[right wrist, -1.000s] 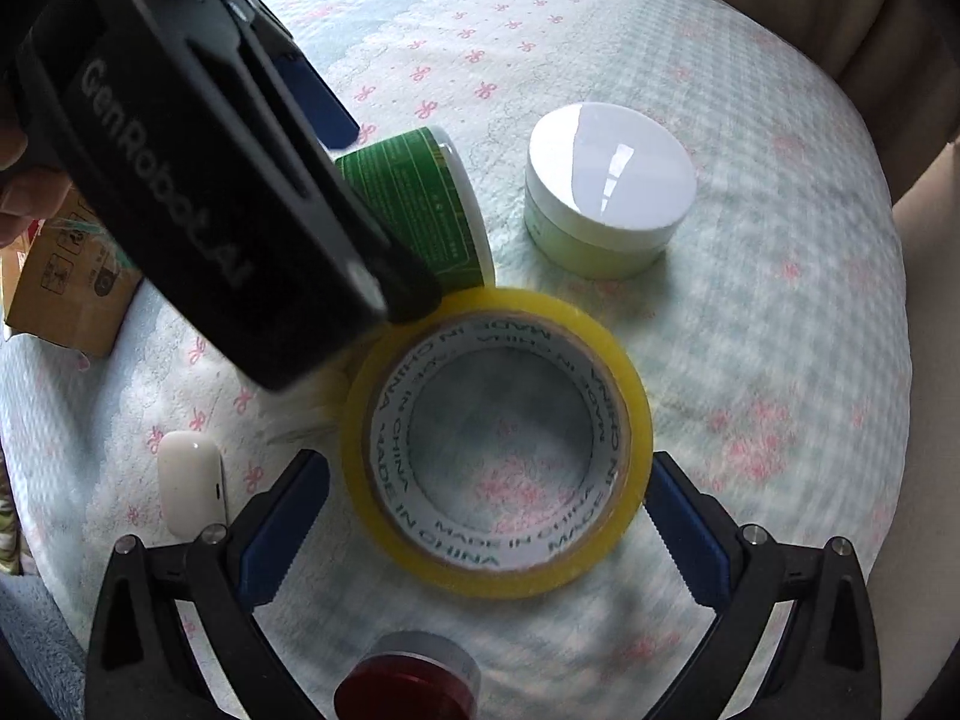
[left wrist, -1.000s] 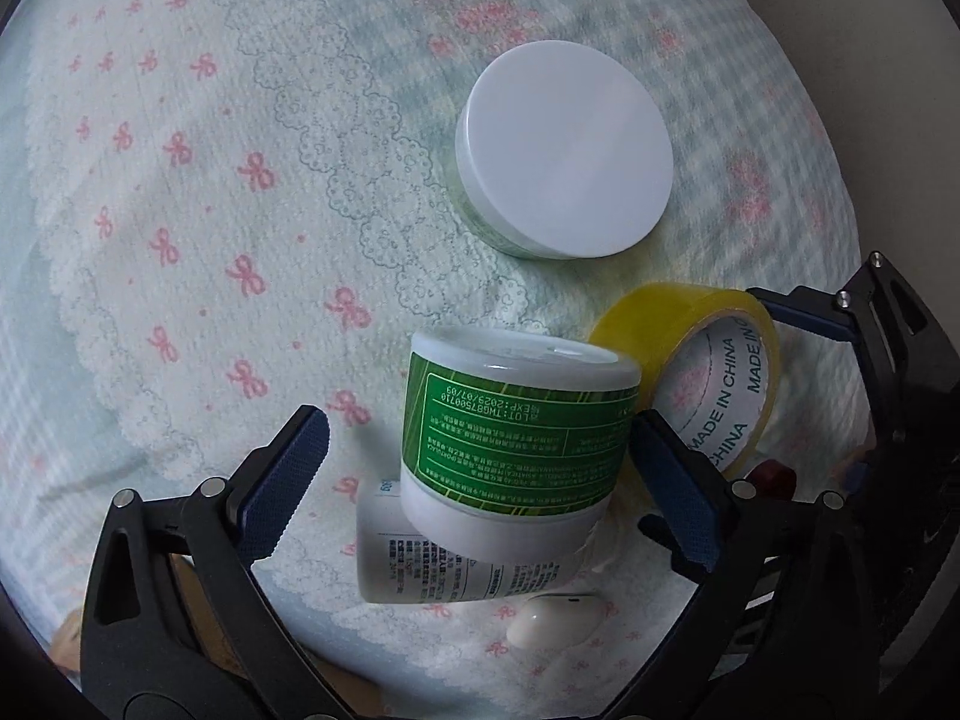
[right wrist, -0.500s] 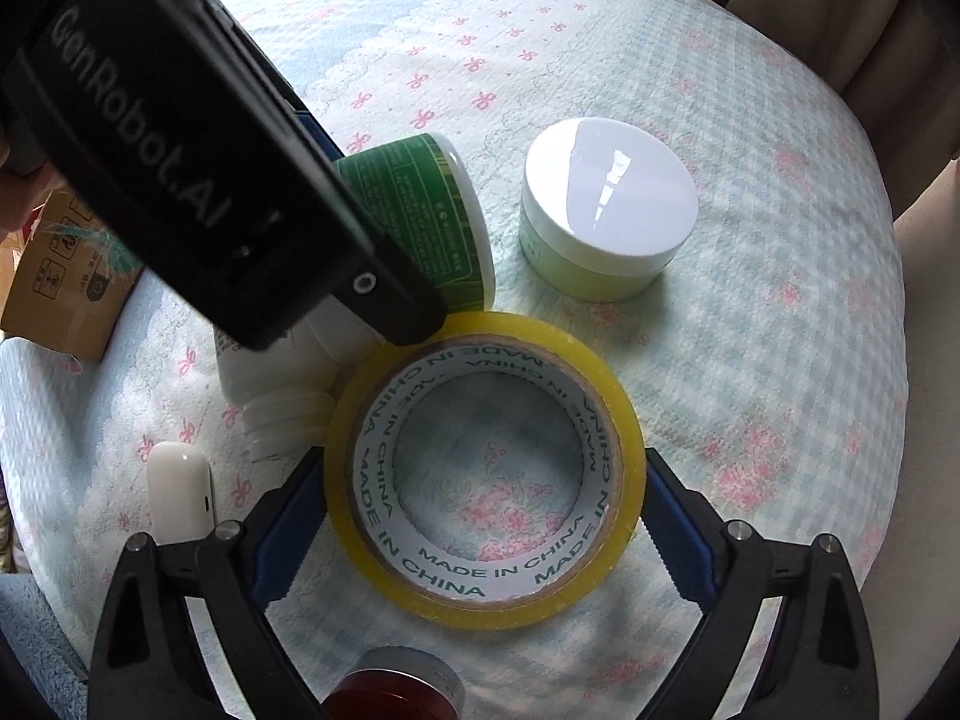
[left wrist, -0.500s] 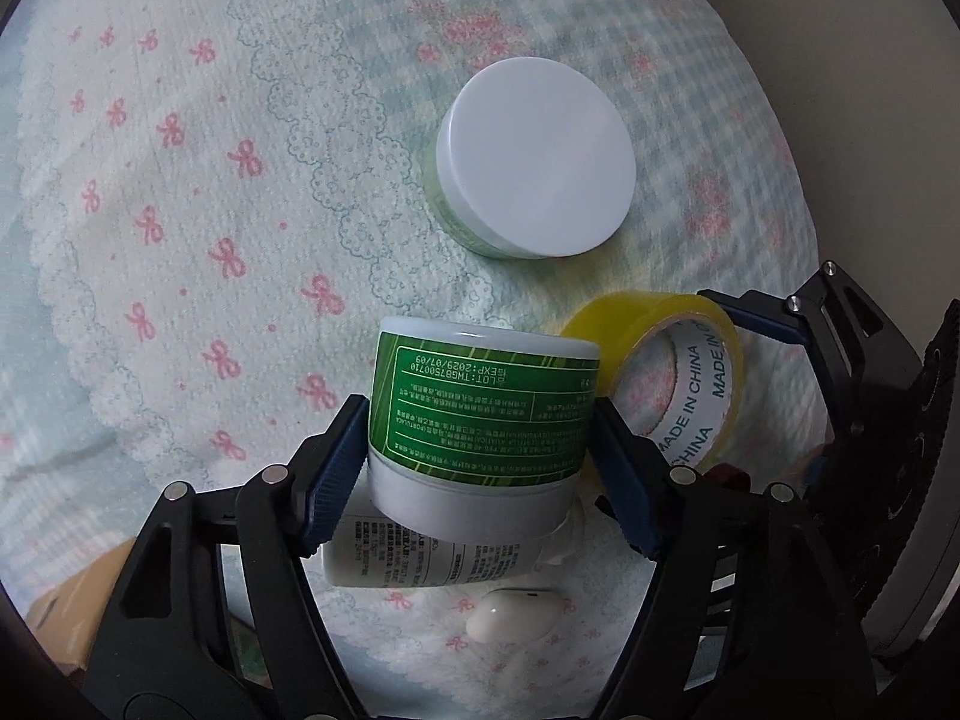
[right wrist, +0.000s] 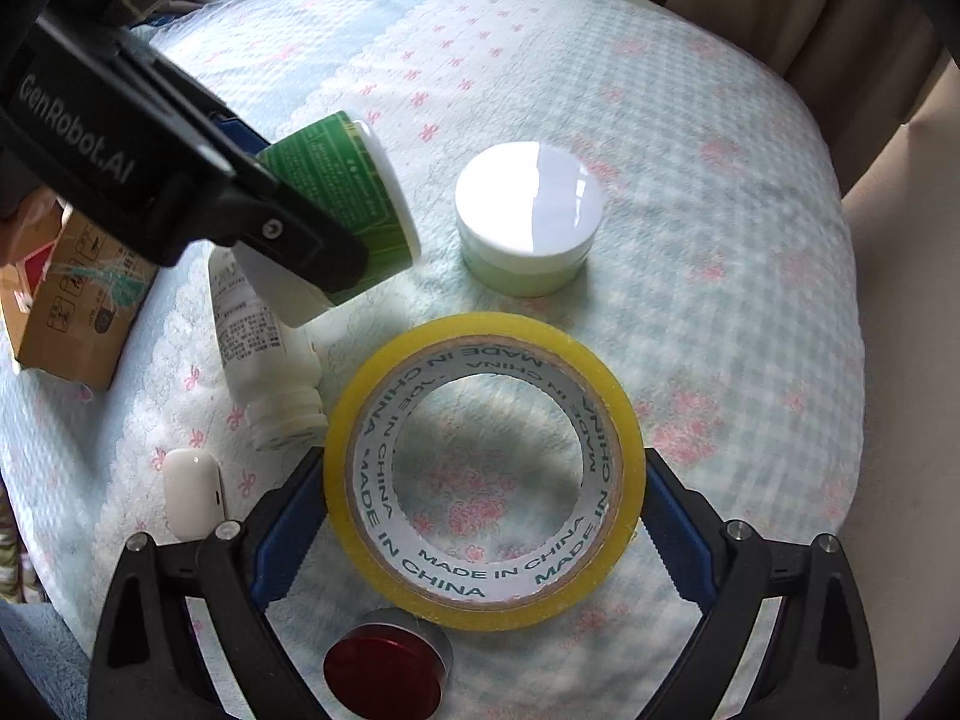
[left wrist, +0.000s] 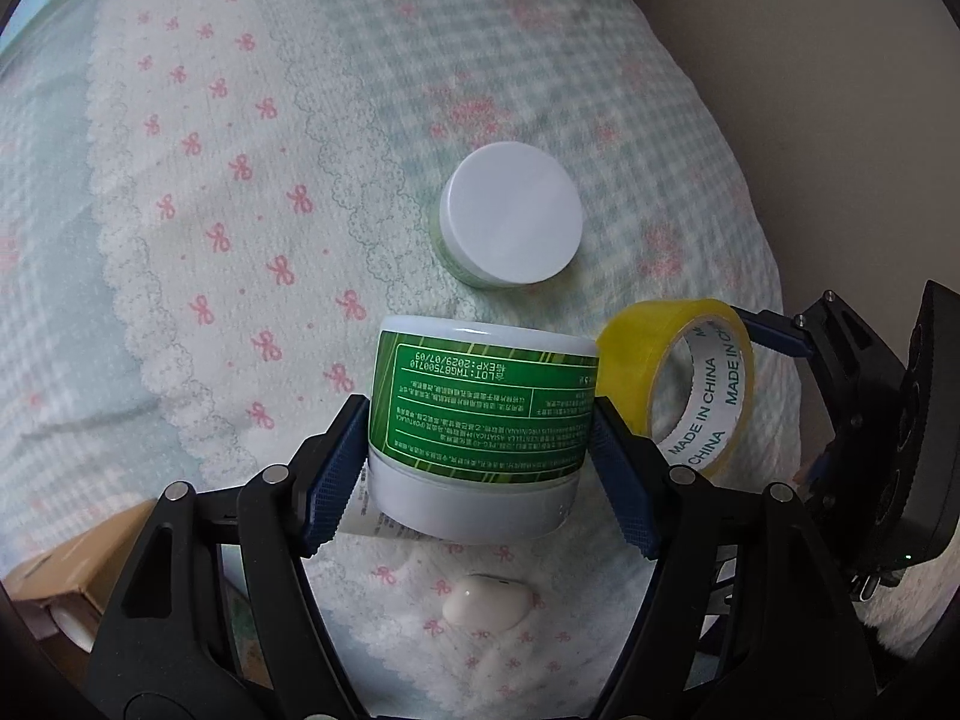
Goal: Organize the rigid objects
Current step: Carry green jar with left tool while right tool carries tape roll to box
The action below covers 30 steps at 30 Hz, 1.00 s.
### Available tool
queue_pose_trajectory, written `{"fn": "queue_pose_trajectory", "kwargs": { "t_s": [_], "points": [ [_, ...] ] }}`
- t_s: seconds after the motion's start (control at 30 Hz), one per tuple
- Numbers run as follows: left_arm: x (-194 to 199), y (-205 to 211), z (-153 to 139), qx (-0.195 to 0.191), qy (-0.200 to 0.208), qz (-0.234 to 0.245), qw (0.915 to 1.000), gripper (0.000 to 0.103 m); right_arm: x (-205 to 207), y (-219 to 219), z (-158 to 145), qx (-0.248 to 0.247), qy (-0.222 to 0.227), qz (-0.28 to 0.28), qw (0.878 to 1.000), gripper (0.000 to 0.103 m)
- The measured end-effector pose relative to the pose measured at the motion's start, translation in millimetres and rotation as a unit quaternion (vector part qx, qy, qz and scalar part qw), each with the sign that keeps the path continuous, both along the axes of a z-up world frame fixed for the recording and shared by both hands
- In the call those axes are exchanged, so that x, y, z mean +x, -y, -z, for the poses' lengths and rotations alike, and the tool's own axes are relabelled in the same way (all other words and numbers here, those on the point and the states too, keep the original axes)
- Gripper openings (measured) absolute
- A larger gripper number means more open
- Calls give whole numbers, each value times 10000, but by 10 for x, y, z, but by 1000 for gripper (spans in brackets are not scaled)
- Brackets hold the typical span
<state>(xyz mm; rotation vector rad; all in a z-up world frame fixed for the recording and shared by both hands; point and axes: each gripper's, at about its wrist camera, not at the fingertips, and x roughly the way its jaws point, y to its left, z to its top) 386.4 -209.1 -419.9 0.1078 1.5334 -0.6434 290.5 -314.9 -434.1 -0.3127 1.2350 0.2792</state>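
My left gripper (left wrist: 480, 456) is shut on a green-labelled white jar (left wrist: 480, 420) and holds it above the cloth; the jar also shows in the right wrist view (right wrist: 336, 210). My right gripper (right wrist: 486, 492) is shut on a yellow tape roll (right wrist: 486, 594), also seen in the left wrist view (left wrist: 678, 384). A pale green jar with a white lid (right wrist: 528, 222) stands on the cloth beyond both; it shows in the left wrist view (left wrist: 510, 222).
A white bottle (right wrist: 258, 336) lies on the bow-print cloth (right wrist: 720, 240). A white earbud case (right wrist: 192, 492), a red-capped item (right wrist: 384, 672) and a cardboard box (right wrist: 72, 312) are near. A wall (left wrist: 840, 90) is right of the cloth.
Both grippers closed, the left on the green jar and the right on the tape roll. Both have lifted their objects off the cloth.
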Motion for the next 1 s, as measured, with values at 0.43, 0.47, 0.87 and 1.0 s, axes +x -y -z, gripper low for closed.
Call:
{"fn": "queue_pose_trajectory", "kwargs": {
  "t_s": [0.43, 0.47, 0.87, 1.0],
  "points": [
    [-604, -525, -1439, -474, 1159, -968, 9874, 69, -335, 17, -1322, 295, 821, 569, 9946, 95],
    [-683, -599, -1559, -513, 1259, -1072, 9849, 69, -368, 15, -1450, 325, 885, 622, 9936, 95],
    [-1541, -1782, -2545, -694, 1983, -2310, 9500, 69, -781, -768, -2411, 785, 1398, 133, 9870, 95],
    [-1735, -2286, -2669, -734, 2065, -2591, 9407, 69, -879, -1206, -2514, 892, 1424, -94, 9857, 95]
  ]
}}
